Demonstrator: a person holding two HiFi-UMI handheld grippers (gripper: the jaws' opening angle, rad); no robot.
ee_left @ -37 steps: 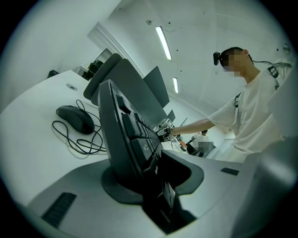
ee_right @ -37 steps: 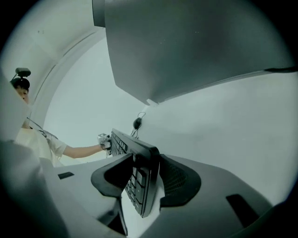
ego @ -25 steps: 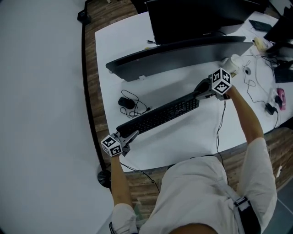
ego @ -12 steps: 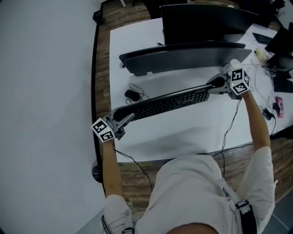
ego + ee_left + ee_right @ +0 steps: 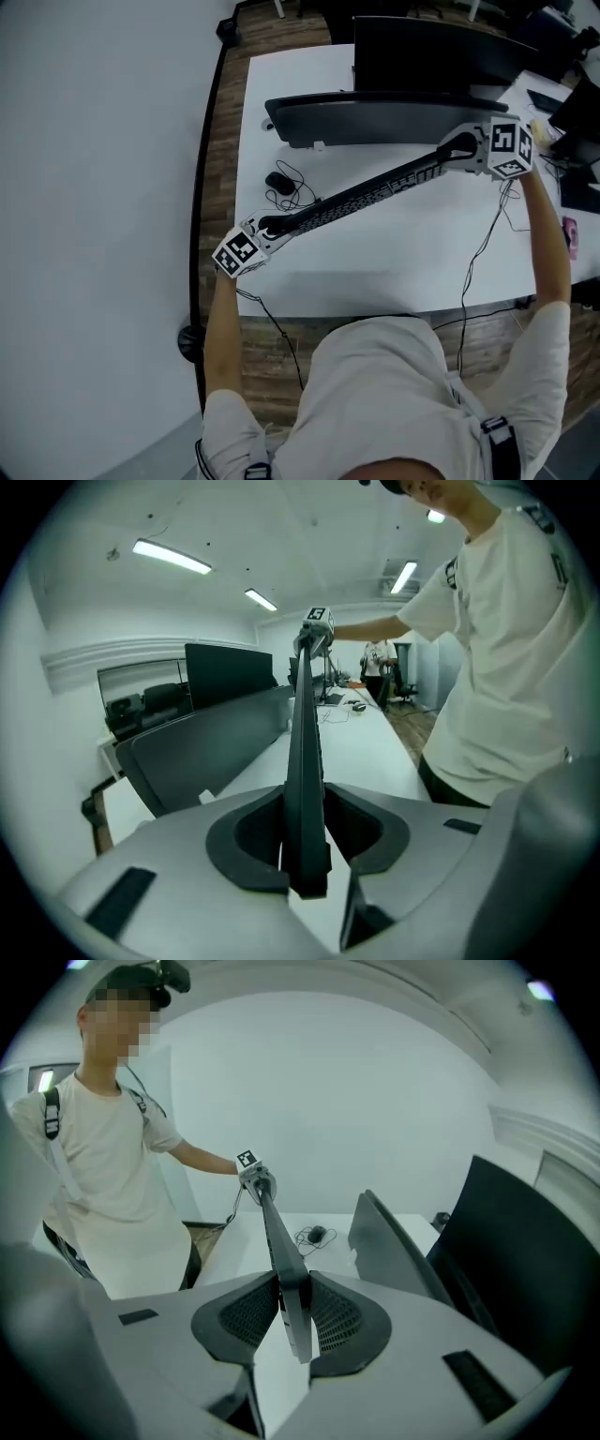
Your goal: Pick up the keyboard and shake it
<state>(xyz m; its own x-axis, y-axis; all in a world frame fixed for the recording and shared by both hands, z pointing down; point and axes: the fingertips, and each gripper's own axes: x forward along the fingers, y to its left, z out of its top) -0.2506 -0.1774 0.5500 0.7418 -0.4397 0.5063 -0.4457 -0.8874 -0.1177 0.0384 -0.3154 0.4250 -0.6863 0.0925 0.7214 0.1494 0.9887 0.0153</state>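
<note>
Keyboard, black, hangs above the white desk in the head view. It runs slantwise from the left gripper near the desk's left edge to the right gripper beside the curved monitor. A wired mouse lies on the desk just beyond it.

In the left gripper view the keyboard stands on edge between the jaws, which are closing, both pads pressing on its end.

In the right gripper view the jaws are clenched on the other end, and the keyboard reaches away toward the person.
</note>
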